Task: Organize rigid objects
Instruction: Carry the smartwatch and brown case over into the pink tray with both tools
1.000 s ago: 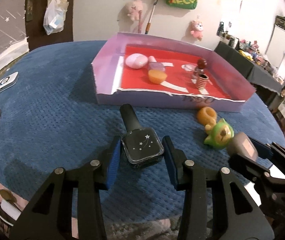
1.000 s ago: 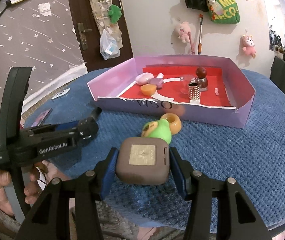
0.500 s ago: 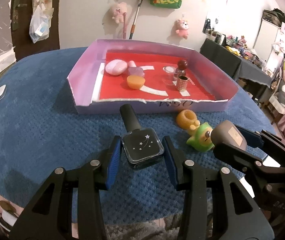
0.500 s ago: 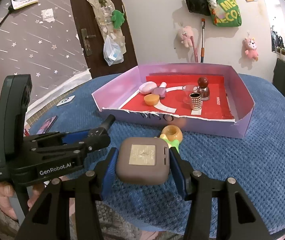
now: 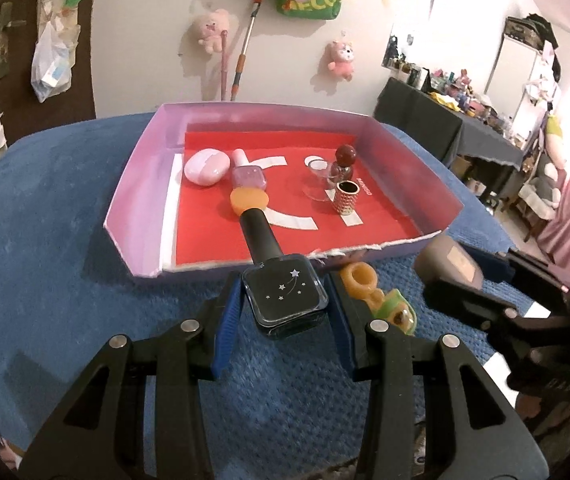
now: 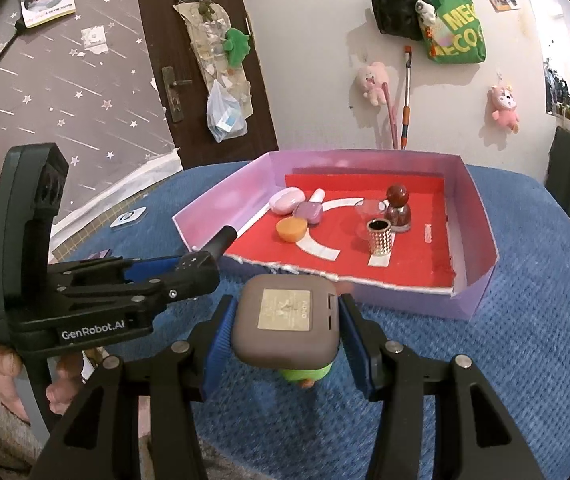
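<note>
Left wrist view. My left gripper (image 5: 285, 304), lower centre: jaws closed on the black nail-polish bottle (image 5: 283, 294), its cap pointing up-frame over the torn near wall of the lilac tray (image 5: 141, 184). Tray contents, mid-frame: pink oval case (image 5: 207, 167), mauve polish bottle (image 5: 248, 174), orange disc (image 5: 249, 200), clear glass cup (image 5: 319, 176), red-capped bottle (image 5: 344, 162), gold ring-holder (image 5: 348, 197). Outside the tray, right of my jaws on the blue surface (image 5: 57, 280): orange-and-green toy (image 5: 379, 294).

Right wrist view. My right gripper (image 6: 283, 328), lower centre: jaws gripping the brown square case (image 6: 287, 320), held above the toy, short of the tray.

Step in hand, as I judge it: carrying both items in. Next move calls for clearing the wall and lowering each onto bare red floor, away from the items already there.
</note>
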The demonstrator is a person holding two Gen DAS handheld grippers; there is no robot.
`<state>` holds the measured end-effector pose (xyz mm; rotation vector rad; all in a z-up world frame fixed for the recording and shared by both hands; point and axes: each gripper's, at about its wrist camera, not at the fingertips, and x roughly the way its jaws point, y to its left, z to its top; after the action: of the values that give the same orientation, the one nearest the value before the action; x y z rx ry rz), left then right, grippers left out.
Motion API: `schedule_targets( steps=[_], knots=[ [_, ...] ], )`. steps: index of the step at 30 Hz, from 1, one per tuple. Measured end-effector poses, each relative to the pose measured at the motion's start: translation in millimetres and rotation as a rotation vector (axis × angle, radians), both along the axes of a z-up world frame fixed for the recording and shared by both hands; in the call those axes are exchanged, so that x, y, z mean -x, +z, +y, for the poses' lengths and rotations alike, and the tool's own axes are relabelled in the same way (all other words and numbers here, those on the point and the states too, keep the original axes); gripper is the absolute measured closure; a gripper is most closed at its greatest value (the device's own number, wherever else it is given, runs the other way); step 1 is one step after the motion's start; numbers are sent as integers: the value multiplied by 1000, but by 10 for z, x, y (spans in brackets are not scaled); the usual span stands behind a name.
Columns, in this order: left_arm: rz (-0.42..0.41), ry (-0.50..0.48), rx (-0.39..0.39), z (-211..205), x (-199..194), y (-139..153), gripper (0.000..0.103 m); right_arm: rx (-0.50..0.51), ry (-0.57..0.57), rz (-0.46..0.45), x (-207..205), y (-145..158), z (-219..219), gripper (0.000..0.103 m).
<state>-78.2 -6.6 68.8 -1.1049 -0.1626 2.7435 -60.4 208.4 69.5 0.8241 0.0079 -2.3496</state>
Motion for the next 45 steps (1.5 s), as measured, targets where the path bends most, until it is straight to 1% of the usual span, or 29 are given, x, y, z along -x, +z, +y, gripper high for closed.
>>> schedule_targets(
  steps=[6, 11, 16, 21, 25, 27, 30, 37, 45],
  knots=[
    [-11, -55, -13, -28, 198, 87, 64, 0, 18, -16, 183, 93, 15, 49],
    [-24, -73, -15, -46, 381, 115, 64, -7, 28, -32, 369, 138, -11, 49],
    [-42, -86, 13, -28, 519, 96, 64, -6, 28, -64, 545, 142, -2, 49],
    [-96, -111, -5, -42, 695, -3, 64, -1, 27, -124, 759, 67, 21, 49],
    [-126, -117, 9, -37, 821, -92, 64, 4, 27, -182, 929, -11, 35, 49],
    [-144, -125, 4, -44, 864, -137, 64, 0, 29, -199, 989, -40, 29, 49],
    [-171, -136, -6, -47, 923, -204, 64, -2, 27, -221, 1073, -89, 21, 49],
    [-201, -147, 13, -34, 1028, -275, 64, -24, 23, -264, 1220, -191, -54, 49],
    [-230, -174, 5, -21, 1158, -337, 64, -49, 20, -293, 1339, -314, -149, 49]
  ],
)
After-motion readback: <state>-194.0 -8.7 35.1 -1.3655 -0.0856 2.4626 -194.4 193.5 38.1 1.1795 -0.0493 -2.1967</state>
